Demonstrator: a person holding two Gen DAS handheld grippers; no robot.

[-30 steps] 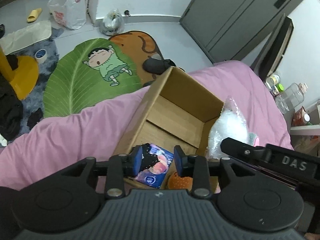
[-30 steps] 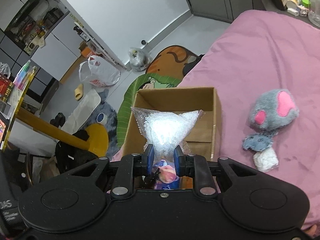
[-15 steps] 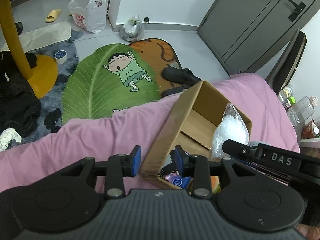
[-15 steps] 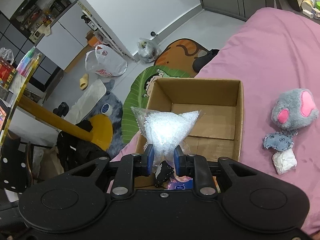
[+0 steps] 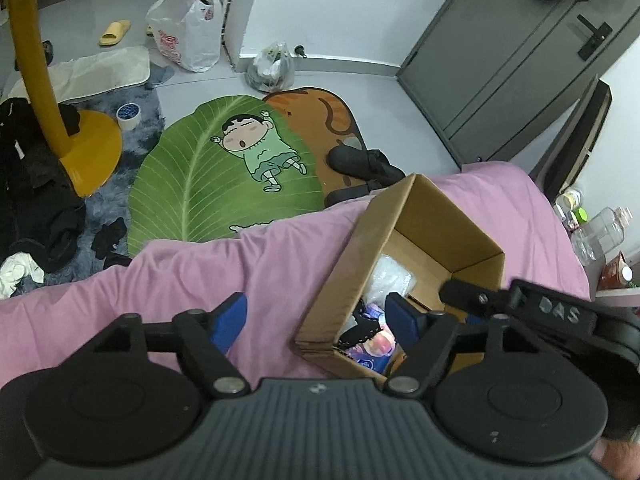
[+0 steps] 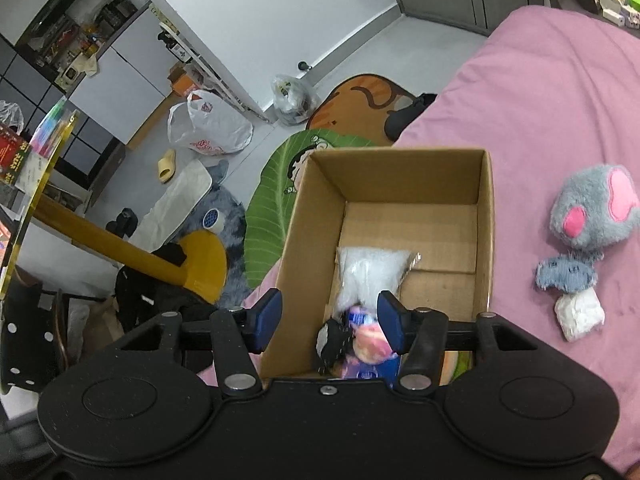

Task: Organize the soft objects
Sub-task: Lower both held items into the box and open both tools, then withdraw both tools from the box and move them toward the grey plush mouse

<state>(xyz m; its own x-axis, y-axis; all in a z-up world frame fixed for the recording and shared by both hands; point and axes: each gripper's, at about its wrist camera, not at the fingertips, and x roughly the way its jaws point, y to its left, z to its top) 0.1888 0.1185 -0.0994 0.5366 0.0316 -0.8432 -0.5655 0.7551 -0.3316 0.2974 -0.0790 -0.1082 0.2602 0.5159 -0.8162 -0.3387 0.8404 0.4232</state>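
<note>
Crinkly clear plastic: the bag of white stuffing [image 6: 370, 270] lies inside the cardboard box [image 6: 484, 216] on the pink bed cover [image 6: 560, 92], free of the right gripper [image 6: 329, 322], whose jaws are opening with nothing pinched. The left gripper [image 5: 316, 320] is opening too, straddling the box's corner. It looks light, squashy and slippery, so pinch a gathered end. The grey plush toy [image 6: 592, 216] waits beside the box.
</note>
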